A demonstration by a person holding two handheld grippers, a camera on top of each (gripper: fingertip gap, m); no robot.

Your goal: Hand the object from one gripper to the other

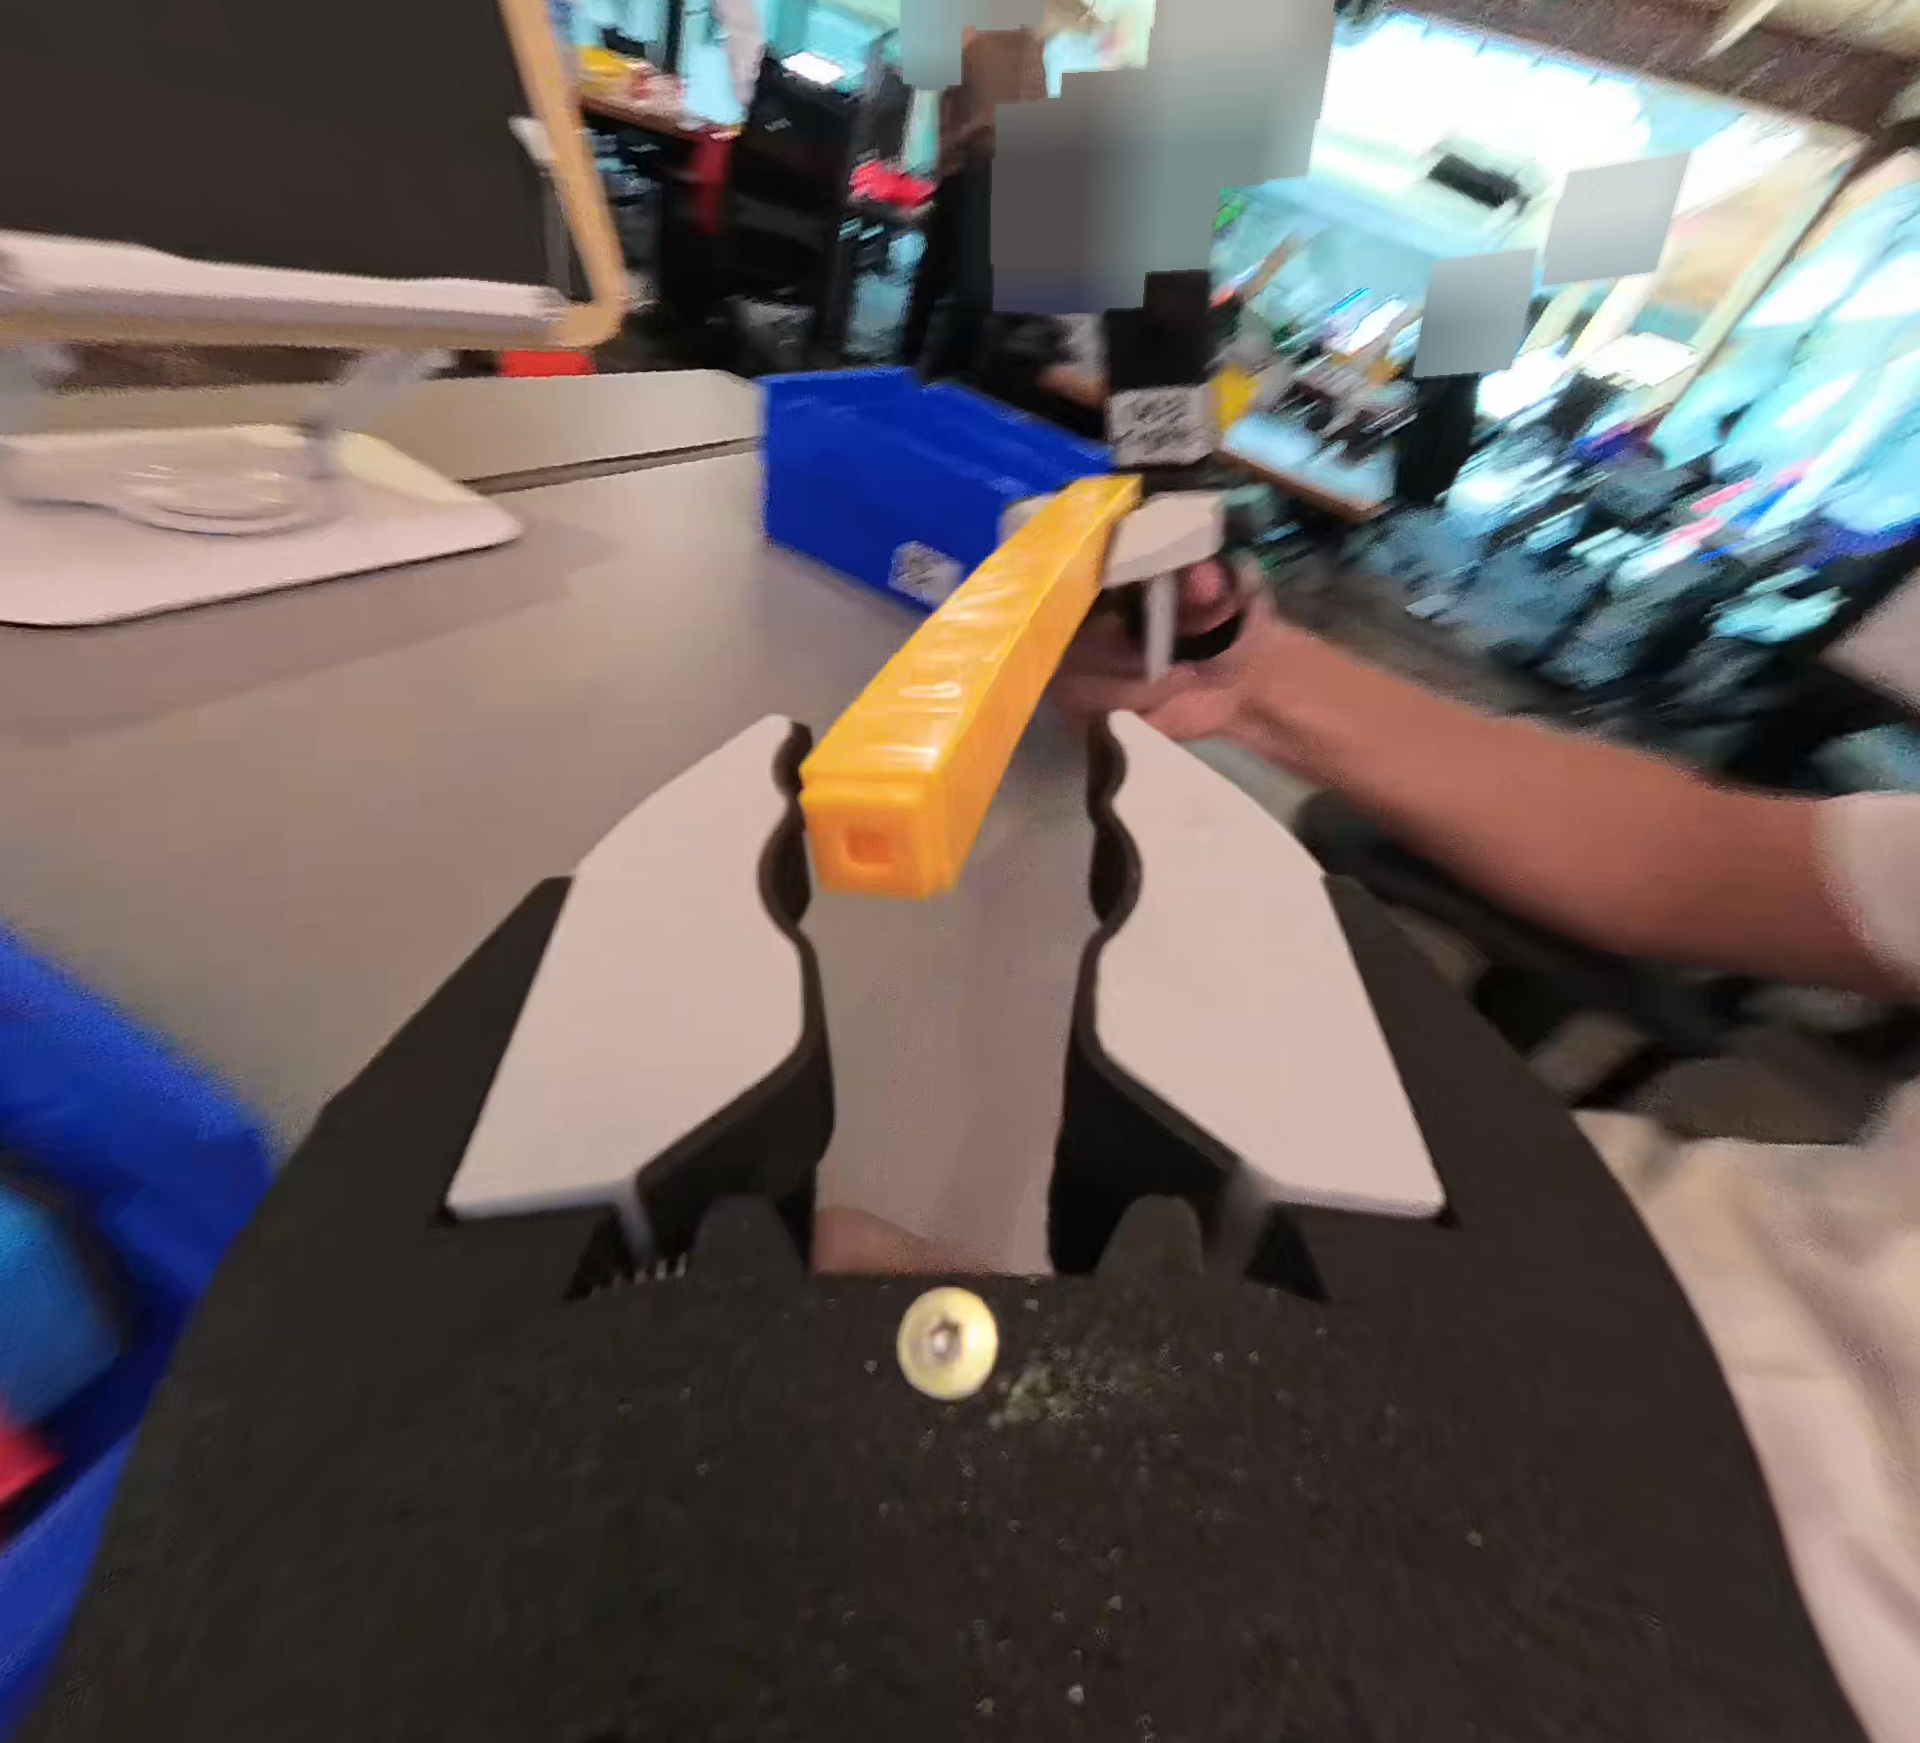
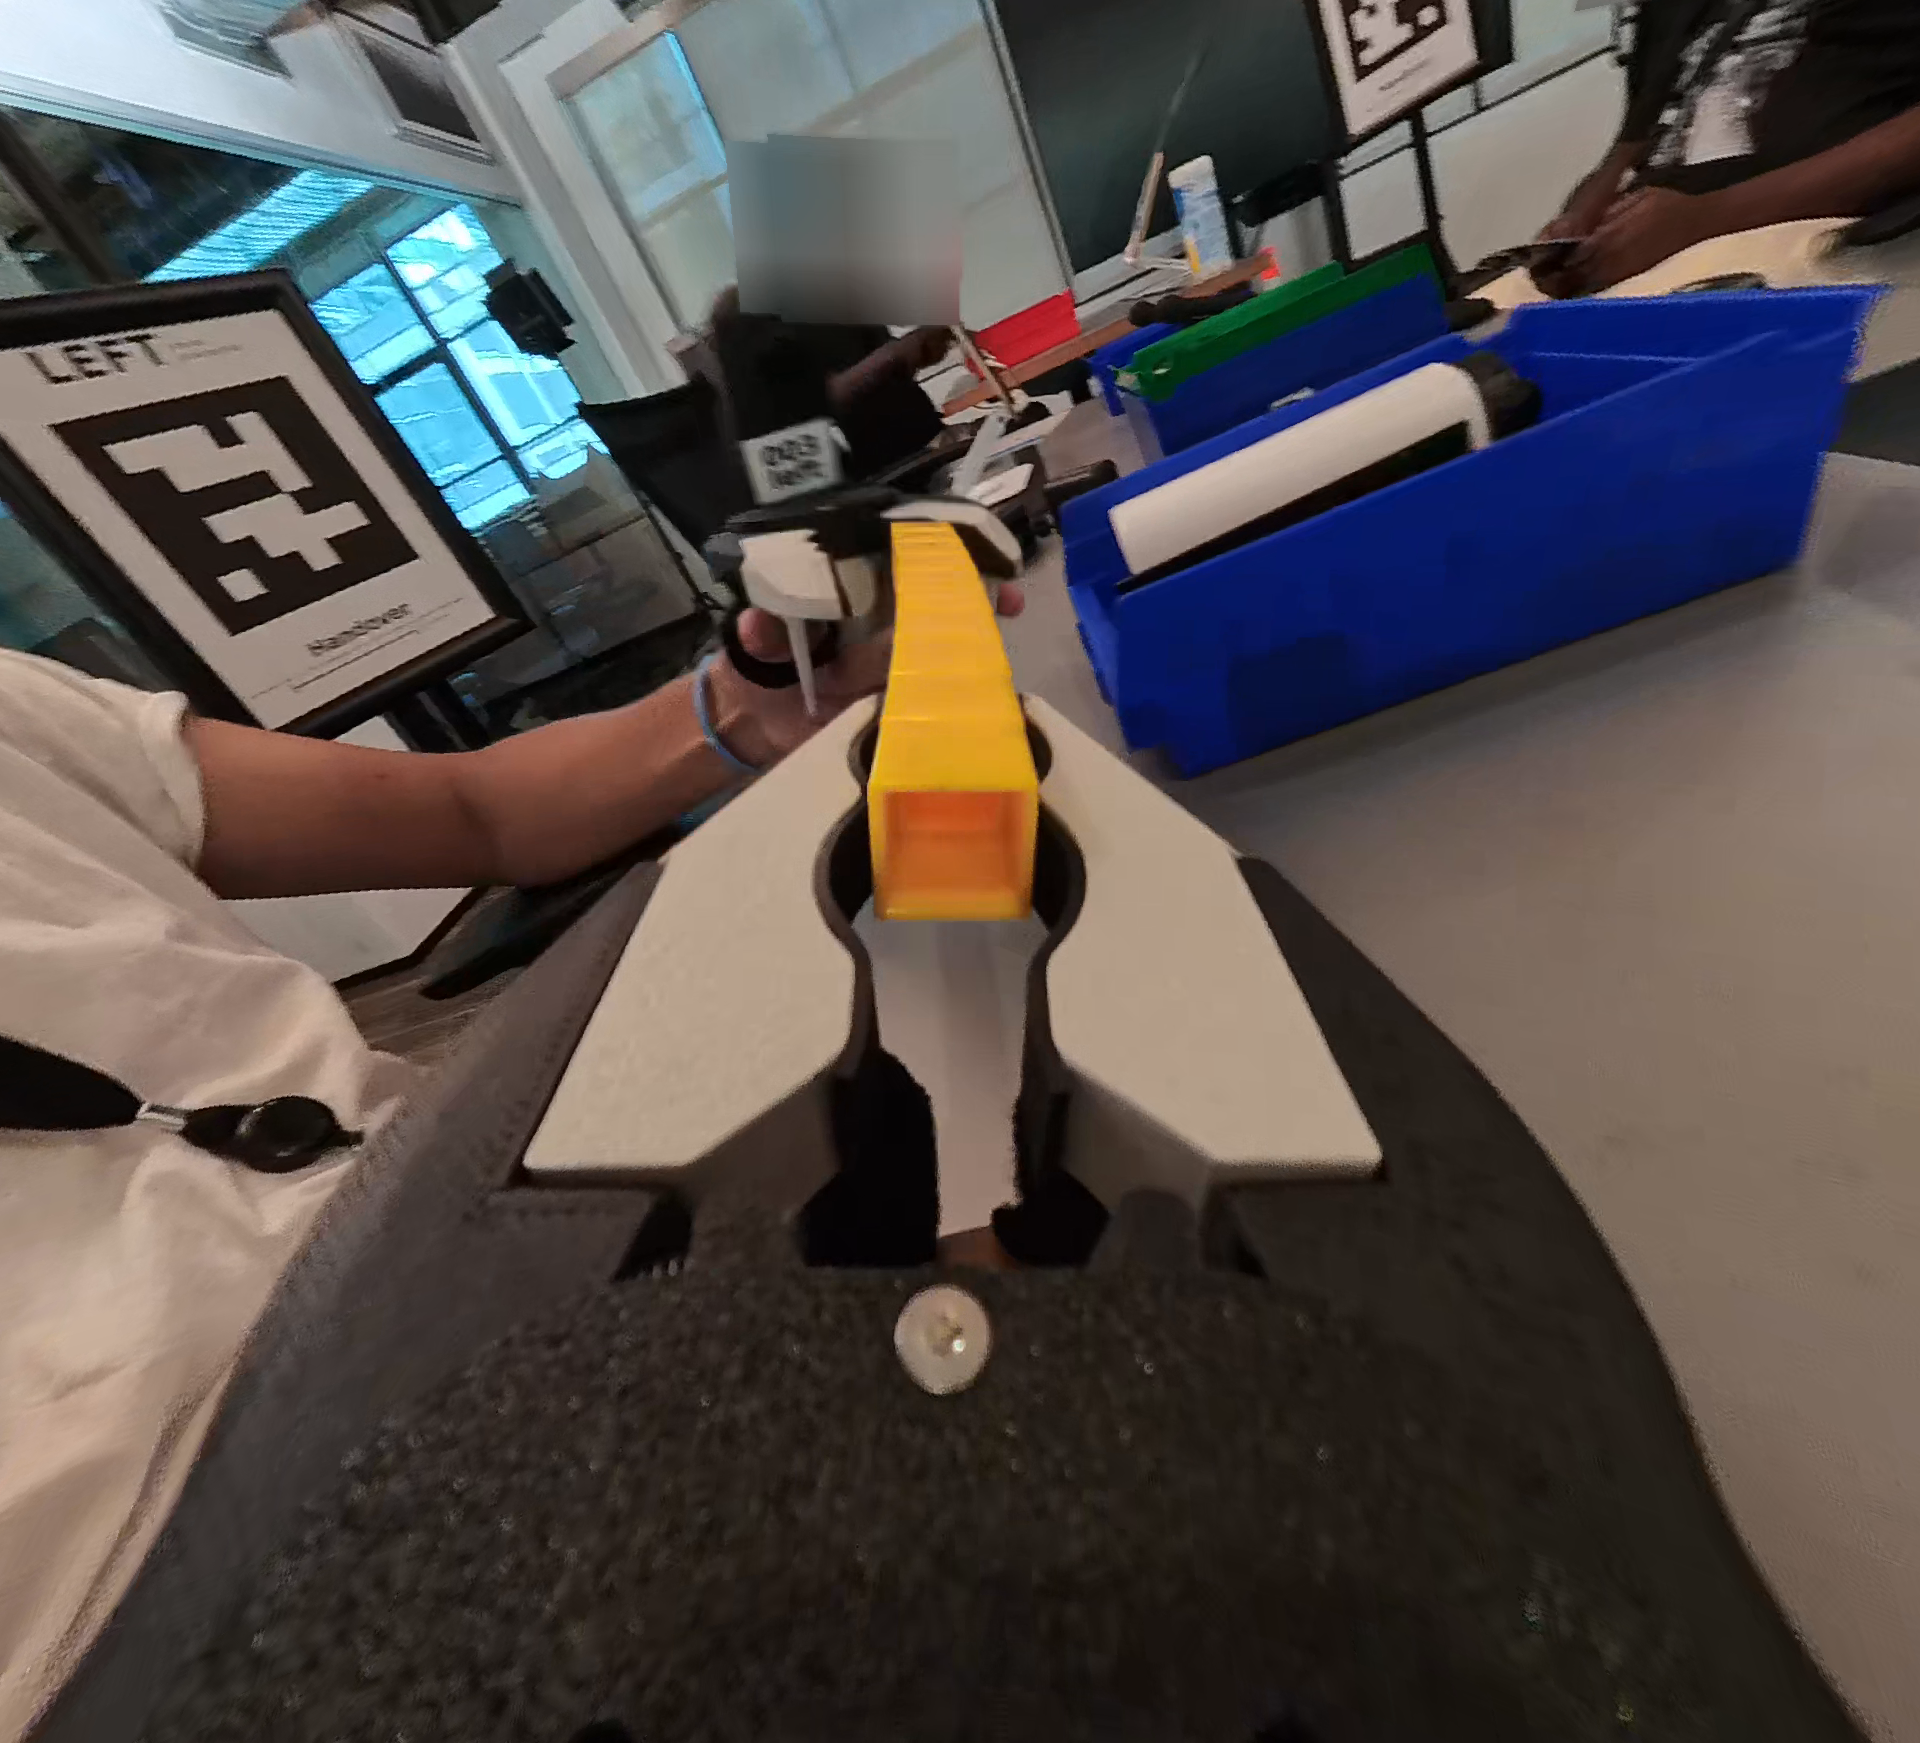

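Note:
A long yellow square bar hangs in the air over the grey table. In the left wrist view its near end lies between my left gripper's fingers, close to the left finger, with a gap to the right one; the jaws stand open. Its far end is held by my right gripper. In the right wrist view my right gripper is shut on the bar's near end. The bar's far end reaches into the left gripper.
A blue bin holding a white roll stands on the table to the right. Another blue bin sits behind the bar. A white stand base is at far left. A marker board stands off the table's left. The gap from one gripper's tips to the other's is roughly 10 centimetres.

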